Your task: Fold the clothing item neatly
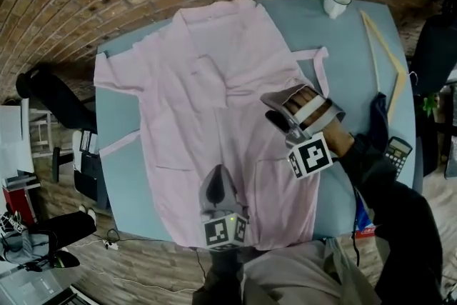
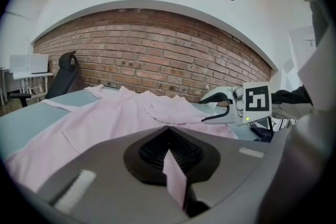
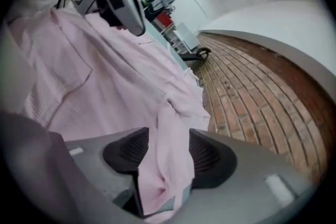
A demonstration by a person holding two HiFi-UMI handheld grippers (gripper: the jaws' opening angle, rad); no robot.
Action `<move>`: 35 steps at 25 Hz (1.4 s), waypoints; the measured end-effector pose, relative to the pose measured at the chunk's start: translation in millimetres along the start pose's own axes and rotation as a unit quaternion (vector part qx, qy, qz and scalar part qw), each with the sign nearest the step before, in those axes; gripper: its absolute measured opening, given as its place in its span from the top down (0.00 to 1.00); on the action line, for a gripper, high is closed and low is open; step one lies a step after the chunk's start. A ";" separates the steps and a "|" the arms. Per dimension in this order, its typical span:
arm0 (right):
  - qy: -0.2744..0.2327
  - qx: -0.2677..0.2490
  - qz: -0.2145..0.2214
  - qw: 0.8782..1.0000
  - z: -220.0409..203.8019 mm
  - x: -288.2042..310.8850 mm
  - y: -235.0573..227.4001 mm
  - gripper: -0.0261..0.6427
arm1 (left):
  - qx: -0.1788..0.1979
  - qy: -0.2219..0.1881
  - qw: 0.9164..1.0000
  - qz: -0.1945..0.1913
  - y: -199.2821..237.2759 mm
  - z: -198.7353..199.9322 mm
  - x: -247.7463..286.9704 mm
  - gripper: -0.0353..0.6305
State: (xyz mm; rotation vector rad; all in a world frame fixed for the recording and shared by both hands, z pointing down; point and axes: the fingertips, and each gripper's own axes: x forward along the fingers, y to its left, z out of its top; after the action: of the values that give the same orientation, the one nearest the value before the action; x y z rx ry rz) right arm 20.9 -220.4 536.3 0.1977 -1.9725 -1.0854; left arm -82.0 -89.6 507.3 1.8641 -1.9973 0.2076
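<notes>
A pale pink robe-like garment (image 1: pixel 207 103) lies spread face up on the blue-grey table (image 1: pixel 121 153), collar at the far side, hem toward me. My left gripper (image 1: pixel 218 181) sits at the near hem, shut, with a thin edge of the pink cloth (image 2: pixel 176 178) pinched between its pads. My right gripper (image 1: pixel 284 105) hovers over the garment's right half beside the loose belt tie (image 1: pixel 318 64). Its jaws stand wide apart, and a bunched fold of pink cloth (image 3: pixel 168 155) hangs in the gap between them.
A white mug (image 1: pixel 337 0) stands at the table's far right corner. A wooden hanger (image 1: pixel 385 57), a dark cloth (image 1: pixel 378 118) and a calculator (image 1: pixel 397 151) lie along the right edge. A black chair (image 1: pixel 50 93) stands left of the table on the brick floor.
</notes>
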 end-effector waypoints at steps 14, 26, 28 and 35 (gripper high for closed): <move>-0.037 0.512 -0.122 0.849 129.8 -100.2 18.6 0.96 | -0.055 -0.032 0.997 -0.032 136.1 33.7 -43.0 0.94; 0.044 0.641 -0.050 0.764 167.3 -6.2 115.9 0.96 | -0.106 -0.006 0.992 0.069 351.1 64.2 -32.7 0.93; 0.060 0.638 -0.068 0.765 161.1 -7.0 118.4 0.96 | -0.149 0.007 0.988 0.051 372.6 68.7 1.3 0.75; 0.107 0.630 -0.094 0.763 155.0 -2.9 122.4 0.96 | -0.181 0.018 0.983 0.018 396.1 95.5 111.7 0.72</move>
State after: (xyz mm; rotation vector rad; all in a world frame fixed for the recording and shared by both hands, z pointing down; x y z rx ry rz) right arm -62.3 -48.4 586.6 1.1839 -2.1646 0.3524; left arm -492.3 -188.6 526.7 1.5850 -1.8952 -0.1071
